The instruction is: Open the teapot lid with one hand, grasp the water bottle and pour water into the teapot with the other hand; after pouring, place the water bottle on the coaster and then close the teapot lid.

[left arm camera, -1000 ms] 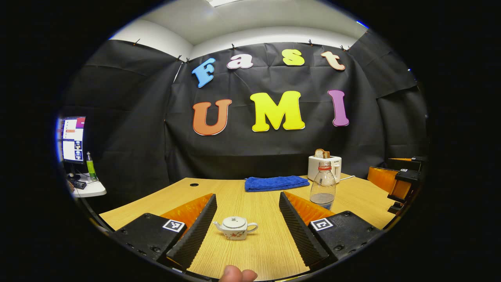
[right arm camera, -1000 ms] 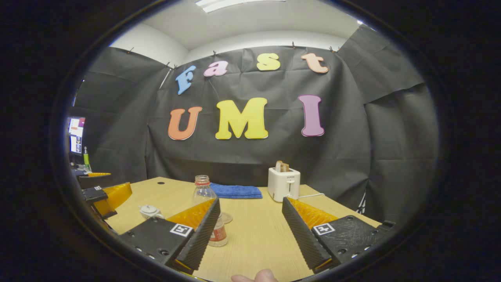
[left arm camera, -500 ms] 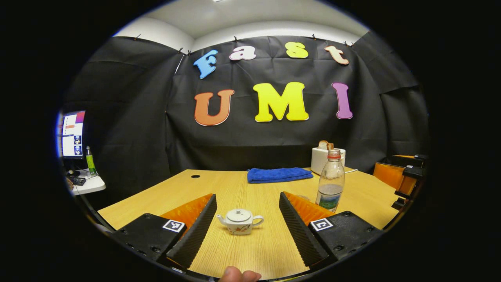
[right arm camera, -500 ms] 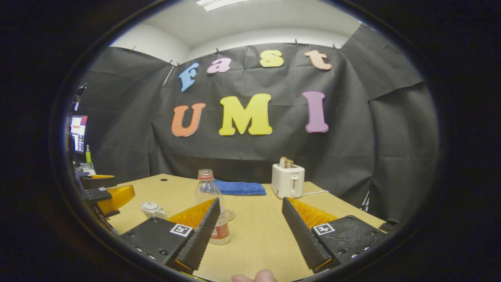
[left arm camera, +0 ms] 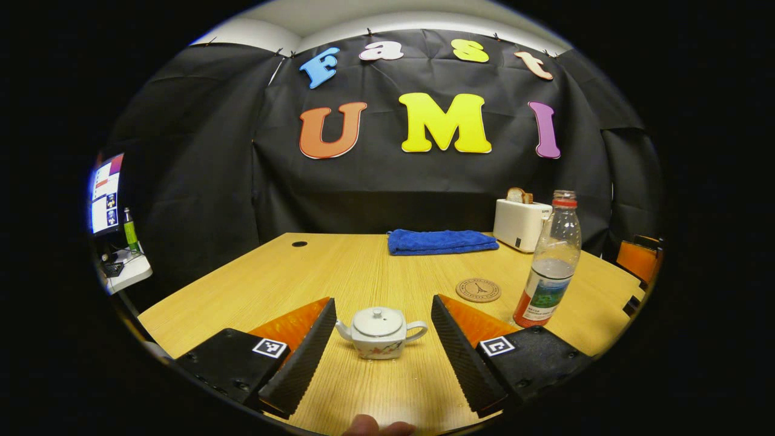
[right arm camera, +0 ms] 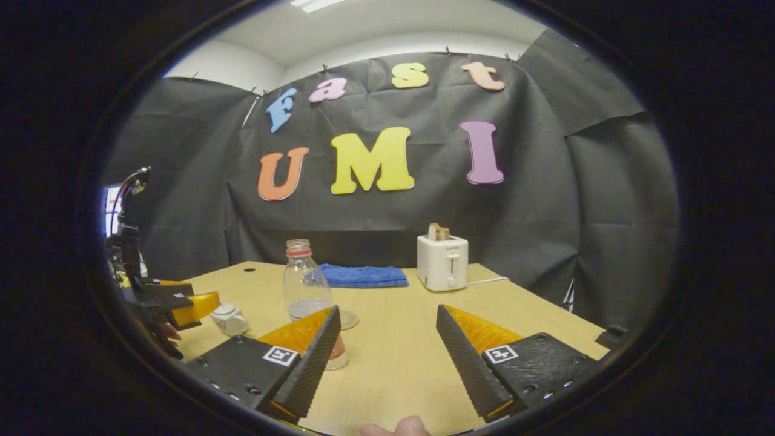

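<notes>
Here, both hand-held grippers gape: left point(left arm camera: 382, 339) flanks the teapot point(left arm camera: 380, 332) (lidded), right point(right arm camera: 387, 339) beside the water bottle point(right arm camera: 307, 290).

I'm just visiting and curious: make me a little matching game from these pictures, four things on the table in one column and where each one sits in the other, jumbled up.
Things:
1. teapot
2. water bottle
3. blue towel
4. toaster

Places:
A. folded flat at the table's far edge
B. between the left hand-held gripper's open fingers, lid on
C. holding bread, beside the towel
D. upright beside the round coaster

Pairs: 1-B, 2-D, 3-A, 4-C
</notes>
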Motion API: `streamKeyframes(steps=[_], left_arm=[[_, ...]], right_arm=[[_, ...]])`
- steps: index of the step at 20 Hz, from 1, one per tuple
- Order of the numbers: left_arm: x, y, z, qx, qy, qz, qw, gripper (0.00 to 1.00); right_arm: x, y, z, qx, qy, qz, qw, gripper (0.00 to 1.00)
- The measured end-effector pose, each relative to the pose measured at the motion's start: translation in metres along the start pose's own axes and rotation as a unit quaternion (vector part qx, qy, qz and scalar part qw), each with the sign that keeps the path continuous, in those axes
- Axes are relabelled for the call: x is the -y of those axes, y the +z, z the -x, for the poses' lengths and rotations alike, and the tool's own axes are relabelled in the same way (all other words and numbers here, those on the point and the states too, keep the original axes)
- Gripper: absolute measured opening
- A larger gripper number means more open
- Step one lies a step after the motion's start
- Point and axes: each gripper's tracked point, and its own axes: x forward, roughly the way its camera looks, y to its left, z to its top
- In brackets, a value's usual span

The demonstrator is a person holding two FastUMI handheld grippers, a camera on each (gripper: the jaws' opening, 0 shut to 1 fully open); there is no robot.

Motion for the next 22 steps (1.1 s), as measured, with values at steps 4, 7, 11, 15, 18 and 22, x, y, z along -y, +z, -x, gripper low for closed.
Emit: streamKeyframes(steps=[4,7,11,15,18,22], left_arm=[[-0.002,-0.011,-0.02,-0.023,-0.002,-0.002,1.0,0.86],[-0.004,-0.01,-0.029,-0.025,0.001,-0.008,1.0,0.7],[-0.007,-0.013,-0.036,-0.031,0.005,-0.009,0.999,0.51],[-0.011,-0.013,-0.039,-0.032,0.016,-0.018,0.999,0.28],[-0.007,-0.012,-0.041,-0.032,0.011,-0.019,0.999,0.15],[-0.007,-0.011,-0.041,-0.032,0.01,-0.023,0.999,0.05]], right_arm=[[0.012,-0.01,-0.01,-0.011,-0.011,-0.008,1.0,0.95],[0.017,-0.015,-0.018,-0.02,-0.016,-0.017,1.0,0.95],[0.016,-0.022,-0.025,-0.029,-0.01,-0.024,0.999,0.96],[0.013,-0.028,-0.028,-0.04,-0.003,-0.029,0.999,0.95],[0.017,-0.026,-0.025,-0.035,-0.002,-0.03,0.999,0.95],[0.011,-0.025,-0.022,-0.029,0.019,-0.021,0.999,0.95]])
